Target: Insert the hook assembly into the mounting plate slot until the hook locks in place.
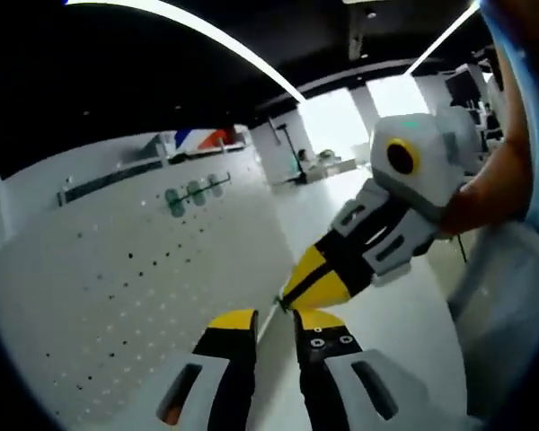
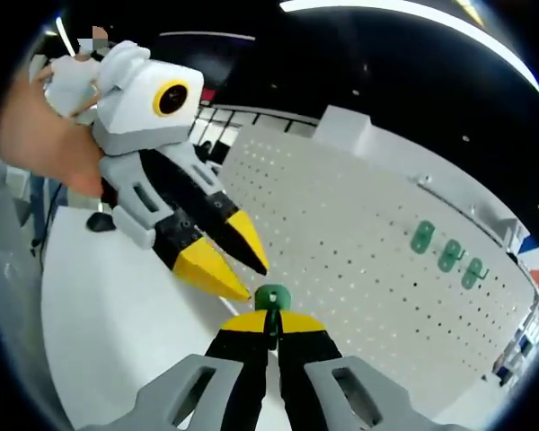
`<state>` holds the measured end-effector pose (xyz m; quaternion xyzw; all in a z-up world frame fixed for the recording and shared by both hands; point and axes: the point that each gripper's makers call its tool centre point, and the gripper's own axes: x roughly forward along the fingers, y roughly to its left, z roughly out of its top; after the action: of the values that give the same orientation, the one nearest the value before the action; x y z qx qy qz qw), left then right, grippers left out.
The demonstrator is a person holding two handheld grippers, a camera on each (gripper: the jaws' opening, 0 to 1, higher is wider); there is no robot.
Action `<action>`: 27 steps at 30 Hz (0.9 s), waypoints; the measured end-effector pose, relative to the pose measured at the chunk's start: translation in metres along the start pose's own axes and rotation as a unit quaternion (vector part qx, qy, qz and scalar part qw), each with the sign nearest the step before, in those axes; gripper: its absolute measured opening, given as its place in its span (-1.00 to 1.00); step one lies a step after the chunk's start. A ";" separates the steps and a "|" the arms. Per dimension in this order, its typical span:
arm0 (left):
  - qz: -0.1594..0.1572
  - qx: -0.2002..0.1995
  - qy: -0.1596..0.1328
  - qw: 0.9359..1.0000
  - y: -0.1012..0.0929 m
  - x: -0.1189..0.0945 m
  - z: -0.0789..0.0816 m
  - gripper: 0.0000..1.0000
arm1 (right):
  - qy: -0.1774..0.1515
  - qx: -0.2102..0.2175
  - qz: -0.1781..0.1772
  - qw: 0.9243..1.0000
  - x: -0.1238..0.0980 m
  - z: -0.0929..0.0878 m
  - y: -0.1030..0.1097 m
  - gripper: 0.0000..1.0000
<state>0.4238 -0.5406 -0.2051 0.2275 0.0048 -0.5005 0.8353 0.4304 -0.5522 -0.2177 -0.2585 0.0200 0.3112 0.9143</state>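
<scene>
Left gripper view: left gripper [image 1: 276,325] low at centre, yellow-tipped jaws spread with a clear gap, nothing between them. Just past the tips, a thin wire-like piece, too small to name. Right gripper [image 1: 292,301] reaching in from the right, yellow tips pressed together close to the left jaws' tips. Beyond, a white perforated plate [image 1: 135,269] slanting across the left half. Near its upper edge, three green hooks [image 1: 196,192] hung in a row, well apart from both grippers. A bare arm [image 1: 499,180] along the right side.

Right gripper view: right gripper [image 2: 271,323] at the bottom centre, jaws pinching a small green hook [image 2: 271,297] that sticks up just above the tips. Left gripper [image 2: 247,278] coming in from the upper left, held by a hand [image 2: 45,135]; yellow tips slightly parted, ending just beside the green hook, touching or not cannot be told. Plate [image 2: 368,260] spreading to the right, its near edge just beside both sets of tips. Three green hooks [image 2: 447,254] in a row toward the plate's far right edge.
</scene>
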 end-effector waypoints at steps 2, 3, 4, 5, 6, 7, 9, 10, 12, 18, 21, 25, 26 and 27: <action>0.006 0.012 -0.005 1.000 0.001 -0.002 0.001 -0.62 | 0.001 0.000 -0.001 1.000 -0.001 0.000 -0.001 -0.99; 0.008 0.012 -0.005 1.000 0.002 -0.003 0.000 -0.60 | 0.001 0.000 -0.001 1.000 -0.001 0.000 -0.002 -0.99; 0.011 0.011 -0.007 1.000 0.003 -0.004 0.000 -0.59 | 0.001 0.001 -0.001 1.000 -0.001 0.000 -0.002 -0.99; 0.011 0.012 -0.008 1.000 0.004 -0.005 -0.001 -0.59 | 0.002 0.001 -0.002 1.000 -0.002 0.000 -0.002 -0.99; 0.014 0.012 -0.008 1.000 0.005 -0.006 -0.001 -0.60 | 0.003 0.002 -0.002 1.000 -0.002 0.000 -0.003 -0.99; 0.017 0.014 -0.009 1.000 0.006 -0.007 -0.001 -0.58 | 0.003 0.002 -0.003 1.000 -0.003 -0.001 -0.004 -0.99; 0.023 0.019 -0.011 1.000 0.007 -0.009 -0.002 -0.55 | 0.004 0.003 -0.005 1.000 -0.004 0.000 -0.005 -0.99; 0.025 0.019 -0.014 0.999 0.008 -0.011 -0.003 -0.54 | 0.003 0.003 -0.006 1.000 -0.005 0.000 -0.005 -0.99; 0.029 0.015 -0.014 0.999 0.009 -0.013 -0.005 -0.50 | 0.004 0.004 -0.008 1.000 -0.006 -0.001 -0.007 -0.99; 0.043 0.011 -0.011 0.999 0.014 -0.020 -0.011 -0.39 | 0.005 0.010 -0.018 1.000 -0.011 -0.001 -0.014 -0.99; 0.049 0.008 -0.011 0.999 0.016 -0.024 -0.013 -0.35 | 0.005 0.013 -0.025 1.000 -0.015 -0.001 -0.021 -0.99; 0.061 0.002 -0.013 0.998 0.022 -0.031 -0.015 -0.29 | 0.006 0.020 -0.036 0.999 -0.019 -0.003 -0.030 -0.99; 0.064 -0.002 -0.015 0.998 0.023 -0.033 -0.015 -0.27 | 0.006 0.021 -0.040 0.999 -0.020 -0.004 -0.033 -0.99; 0.067 -0.001 -0.015 0.998 0.024 -0.035 -0.016 -0.26 | 0.006 0.022 -0.042 0.999 -0.021 -0.004 -0.034 -0.99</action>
<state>0.4302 -0.4961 -0.2021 0.2188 -0.0219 -0.4468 0.8672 0.4343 -0.5891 -0.2017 -0.2414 0.0217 0.2706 0.9317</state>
